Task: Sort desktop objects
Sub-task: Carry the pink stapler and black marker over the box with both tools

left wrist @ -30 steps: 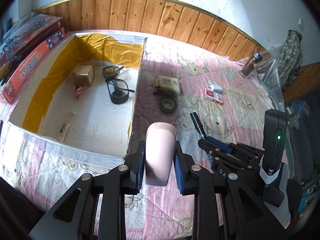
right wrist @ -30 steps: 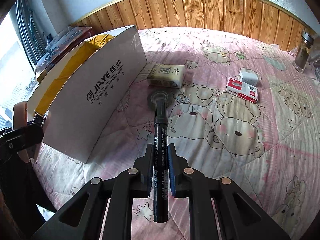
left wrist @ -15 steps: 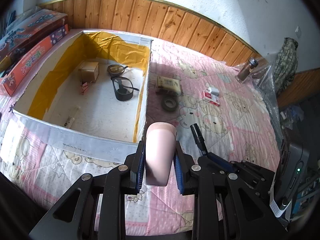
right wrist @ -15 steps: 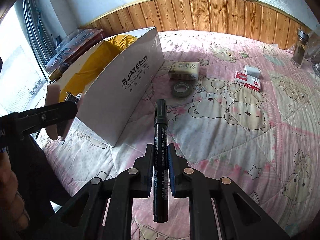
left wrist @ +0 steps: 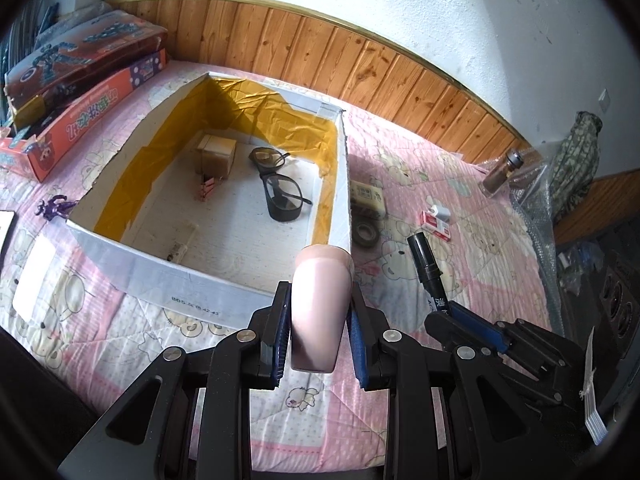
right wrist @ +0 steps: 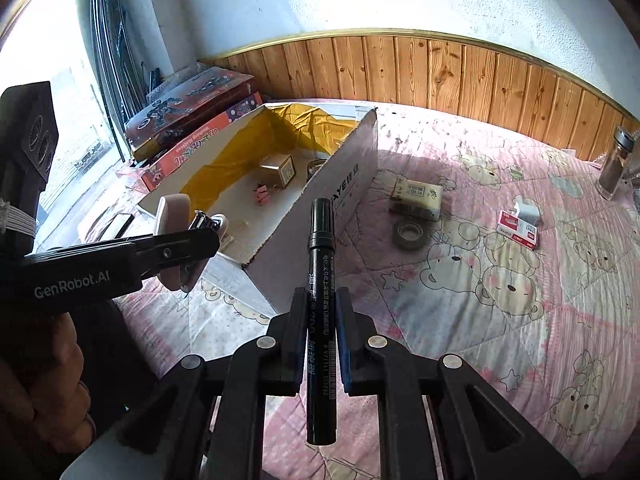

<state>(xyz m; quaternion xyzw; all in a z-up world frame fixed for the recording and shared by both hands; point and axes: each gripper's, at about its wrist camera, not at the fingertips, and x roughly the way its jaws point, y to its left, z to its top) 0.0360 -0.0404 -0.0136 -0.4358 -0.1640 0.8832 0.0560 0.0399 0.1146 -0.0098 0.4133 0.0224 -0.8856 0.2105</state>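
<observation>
My left gripper point(left wrist: 320, 312) is shut on a pale pink stapler point(left wrist: 318, 304), held in the air above the near wall of the white cardboard box point(left wrist: 168, 284). My right gripper point(right wrist: 320, 312) is shut on a black marker pen point(right wrist: 320, 280), held in the air beside the box's right wall point(right wrist: 320, 216). The marker also shows in the left wrist view point(left wrist: 426, 264), and the stapler in the right wrist view point(right wrist: 172, 220). Inside the box lie black glasses point(left wrist: 280, 196), a small brown carton point(left wrist: 216, 156) and a red clip point(left wrist: 206, 190).
On the pink quilt right of the box lie a tissue pack point(right wrist: 416, 198), a tape roll point(right wrist: 410, 234), a red staple box point(right wrist: 518, 228) and a glass jar point(right wrist: 614, 168). Toy boxes point(left wrist: 80, 80) are stacked left of the box. A wood-panelled wall runs behind.
Both grippers have risen and drawn back from the quilt, each keeping its object. The box and the loose items now sit farther away in both views.
</observation>
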